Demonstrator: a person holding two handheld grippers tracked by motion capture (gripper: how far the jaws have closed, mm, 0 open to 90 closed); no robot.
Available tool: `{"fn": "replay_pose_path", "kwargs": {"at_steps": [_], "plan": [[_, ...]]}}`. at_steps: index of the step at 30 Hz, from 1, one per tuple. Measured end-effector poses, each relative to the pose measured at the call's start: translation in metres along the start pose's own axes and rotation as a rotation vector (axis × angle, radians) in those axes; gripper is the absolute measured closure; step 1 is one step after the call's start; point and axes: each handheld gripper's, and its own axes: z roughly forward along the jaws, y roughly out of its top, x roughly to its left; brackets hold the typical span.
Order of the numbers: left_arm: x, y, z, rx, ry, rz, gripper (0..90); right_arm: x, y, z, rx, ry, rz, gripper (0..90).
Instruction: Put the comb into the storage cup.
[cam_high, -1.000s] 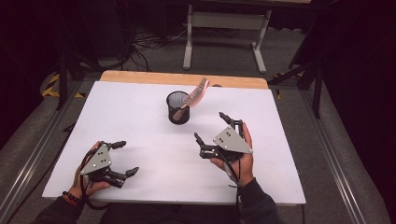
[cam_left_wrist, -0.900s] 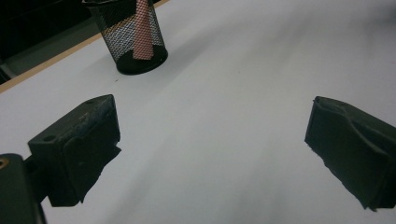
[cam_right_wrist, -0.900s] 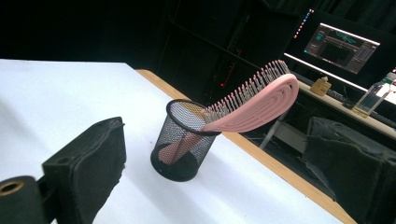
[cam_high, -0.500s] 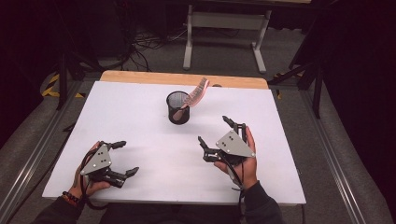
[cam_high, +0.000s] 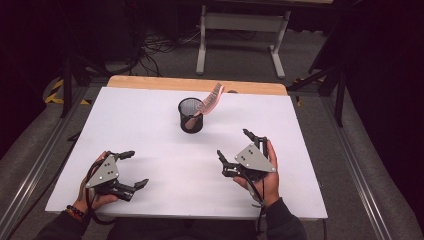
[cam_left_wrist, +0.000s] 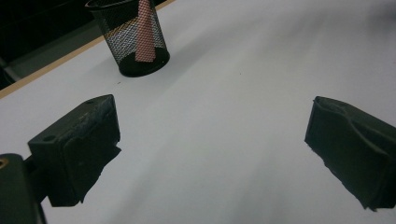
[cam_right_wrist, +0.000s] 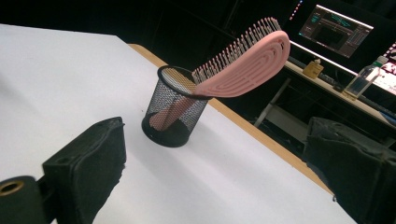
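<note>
With the pink hairbrush (cam_high: 210, 102) standing handle-down in the black mesh cup (cam_high: 191, 116) at mid-table, my left gripper (cam_high: 131, 169) and right gripper (cam_high: 238, 150), both wide open and empty, should withdraw low and clear.

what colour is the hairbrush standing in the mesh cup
Pink. The hairbrush leans out of the black mesh cup; the right gripper view shows it best.

Dark room, grey floor (cam_high: 320, 105)
</note>
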Motion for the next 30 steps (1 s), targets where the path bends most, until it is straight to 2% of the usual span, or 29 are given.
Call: {"fn": "replay_pose_path", "kwargs": {"at_steps": [7, 12, 13, 23, 30], "plan": [[0.000, 0.000, 0.000, -0.002, -0.001, -0.007, 3.8, -0.001, -0.008, -0.002, 0.014, -0.006, -0.001, 6.6], [0.000, 0.000, 0.000, -0.003, 0.001, -0.006, 3.8, -0.002, -0.014, -0.004, 0.016, 0.005, 0.003, 6.6], [0.000, 0.000, 0.000, -0.002, 0.000, -0.006, 3.9, -0.004, -0.018, -0.005, 0.016, 0.022, 0.025, 6.6], [0.000, 0.000, 0.000, 0.000, 0.000, -0.003, 3.7, -0.009, -0.031, -0.011, 0.015, 0.036, 0.032, 6.2], [0.000, 0.000, -0.001, -0.004, 0.002, -0.003, 3.7, -0.010, -0.040, -0.014, 0.035, 0.035, 0.030, 5.8]]}}
